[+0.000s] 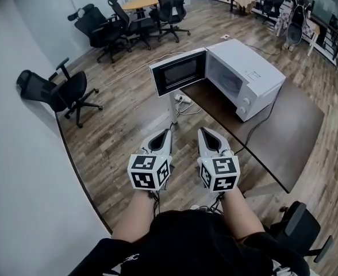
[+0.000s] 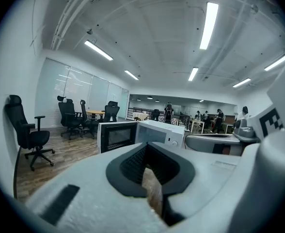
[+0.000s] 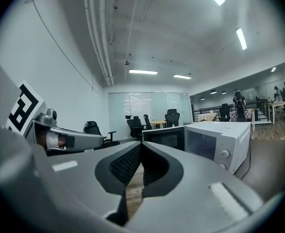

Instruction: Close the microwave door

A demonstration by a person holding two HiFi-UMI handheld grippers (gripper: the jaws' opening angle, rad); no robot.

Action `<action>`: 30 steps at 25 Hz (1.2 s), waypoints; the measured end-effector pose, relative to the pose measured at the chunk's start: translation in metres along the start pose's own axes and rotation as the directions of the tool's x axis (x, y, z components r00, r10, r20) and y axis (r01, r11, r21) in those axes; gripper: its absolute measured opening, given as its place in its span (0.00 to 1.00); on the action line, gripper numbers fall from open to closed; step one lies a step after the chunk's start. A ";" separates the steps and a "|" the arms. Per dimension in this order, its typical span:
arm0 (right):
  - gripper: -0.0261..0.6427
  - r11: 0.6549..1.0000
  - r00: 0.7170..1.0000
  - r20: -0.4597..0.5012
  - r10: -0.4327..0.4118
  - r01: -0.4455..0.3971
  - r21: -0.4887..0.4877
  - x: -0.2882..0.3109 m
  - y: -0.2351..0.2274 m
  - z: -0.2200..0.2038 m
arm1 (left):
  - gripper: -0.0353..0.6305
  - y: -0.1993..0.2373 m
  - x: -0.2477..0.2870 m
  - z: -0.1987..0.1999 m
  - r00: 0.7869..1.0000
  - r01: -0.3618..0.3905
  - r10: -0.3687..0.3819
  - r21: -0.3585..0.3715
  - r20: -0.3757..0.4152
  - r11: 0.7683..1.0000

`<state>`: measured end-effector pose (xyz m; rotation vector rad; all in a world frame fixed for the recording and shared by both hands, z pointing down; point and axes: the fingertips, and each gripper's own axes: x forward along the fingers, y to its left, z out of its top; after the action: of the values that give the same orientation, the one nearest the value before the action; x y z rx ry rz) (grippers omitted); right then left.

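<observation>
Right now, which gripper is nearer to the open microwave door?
Left, slightly. The left gripper points at the open microwave door from short of it; the right gripper, alongside, lines up more with the microwave body. Neither touches the door.

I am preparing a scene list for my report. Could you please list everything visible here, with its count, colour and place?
microwave: 1, white, on the table, door open to the left
table: 1, dark brown, right of centre
office chairs: at least five, black; one by the left wall, a group at the back, one at lower right
round table: 1, light wood, among the back chairs
power strip: 1, white, on the wooden floor beside the table
left hand-held gripper: 1, white, shut, empty
right hand-held gripper: 1, white, shut, empty
</observation>
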<state>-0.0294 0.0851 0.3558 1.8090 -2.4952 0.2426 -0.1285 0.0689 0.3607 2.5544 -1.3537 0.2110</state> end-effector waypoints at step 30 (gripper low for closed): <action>0.05 0.994 0.994 -0.002 0.105 -0.105 -0.019 0.094 -0.036 -0.008 | 0.07 0.052 0.082 0.004 0.997 -0.074 0.075 -0.040 0.027 0.996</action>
<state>-0.0249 -0.0133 0.3792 1.6725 -2.5862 0.2233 -0.1255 -0.0253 0.3838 2.4868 -1.4499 0.1604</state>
